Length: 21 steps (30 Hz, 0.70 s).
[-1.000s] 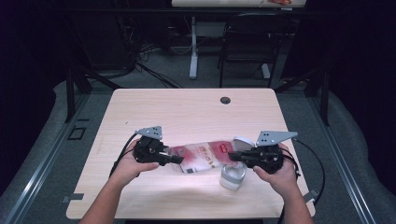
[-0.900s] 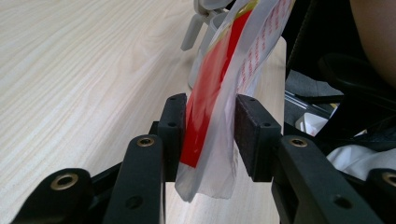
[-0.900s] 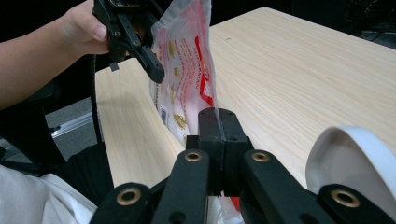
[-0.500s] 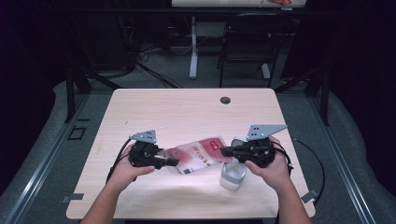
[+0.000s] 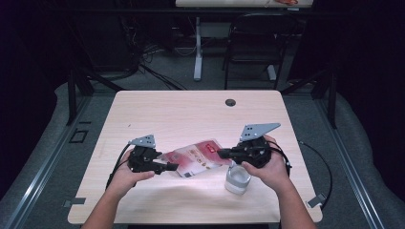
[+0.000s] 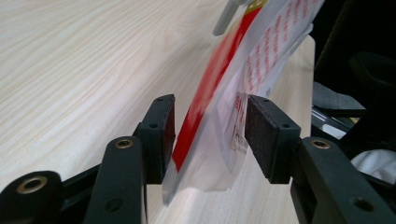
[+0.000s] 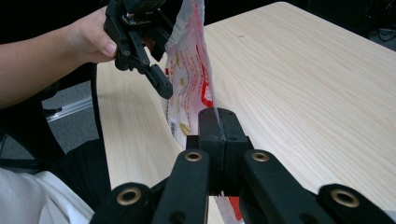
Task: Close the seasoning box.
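The table (image 5: 191, 114) was pale wood, standing in a dark room. A clear jar (image 5: 238, 180) sat under the right gripper (image 5: 223, 153), whose jaws were clamped on the bag (image 5: 193, 160). The left gripper (image 5: 173, 167) held jaws apart around its other edge; the bag had been raised since earlier.

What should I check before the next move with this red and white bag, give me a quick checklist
1. Right gripper shut on the bag edge: ok, fingers closed on the plastic.
2. Left gripper gripping the bag: not ok, fingers stand apart with the bag loose between them.
3. Bag lifted off the table: ok, it hangs between the two grippers.
4. Clear container standing upright under the right hand: ok.
5. Bag mouth open: cannot tell.
6. Bag contents: cannot tell.
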Each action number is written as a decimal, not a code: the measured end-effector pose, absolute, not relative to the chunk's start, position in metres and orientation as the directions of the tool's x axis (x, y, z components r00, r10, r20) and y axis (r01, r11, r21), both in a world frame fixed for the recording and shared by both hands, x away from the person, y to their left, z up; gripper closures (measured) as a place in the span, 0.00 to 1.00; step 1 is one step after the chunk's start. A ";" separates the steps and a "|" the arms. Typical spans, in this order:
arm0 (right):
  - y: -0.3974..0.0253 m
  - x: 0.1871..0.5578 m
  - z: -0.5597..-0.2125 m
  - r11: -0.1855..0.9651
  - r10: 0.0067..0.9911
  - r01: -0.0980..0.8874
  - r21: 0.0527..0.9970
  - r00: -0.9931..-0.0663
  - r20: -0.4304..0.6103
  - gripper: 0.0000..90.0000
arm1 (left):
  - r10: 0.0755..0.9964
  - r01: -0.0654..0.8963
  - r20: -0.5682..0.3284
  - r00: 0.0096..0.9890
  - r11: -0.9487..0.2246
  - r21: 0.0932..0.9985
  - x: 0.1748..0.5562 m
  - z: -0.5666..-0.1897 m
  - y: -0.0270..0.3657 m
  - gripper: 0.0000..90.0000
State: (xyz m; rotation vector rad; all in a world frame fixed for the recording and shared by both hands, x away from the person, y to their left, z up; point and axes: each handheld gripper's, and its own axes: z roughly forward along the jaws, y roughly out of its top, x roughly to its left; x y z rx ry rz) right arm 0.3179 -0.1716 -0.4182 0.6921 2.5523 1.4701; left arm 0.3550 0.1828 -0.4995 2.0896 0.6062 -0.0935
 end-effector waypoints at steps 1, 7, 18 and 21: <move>-0.171 0.318 -0.418 0.433 0.442 0.326 0.840 -0.889 0.118 1.00 | 0.396 0.458 -0.289 0.872 -0.448 0.768 0.355 -0.500 0.184 0.59; -0.165 0.320 -0.419 0.462 0.443 0.323 0.826 -0.891 0.101 1.00 | 0.419 0.460 -0.276 0.865 -0.445 0.768 0.356 -0.502 0.192 0.59; -0.149 0.324 -0.422 0.540 0.445 0.320 0.778 -0.894 0.059 1.00 | 0.459 0.467 -0.259 0.850 -0.426 0.775 0.355 -0.503 0.207 0.59; -0.147 0.325 -0.423 0.547 0.446 0.324 0.772 -0.893 0.059 1.00 | 0.463 0.456 -0.243 0.852 -0.432 0.778 0.354 -0.502 0.208 0.63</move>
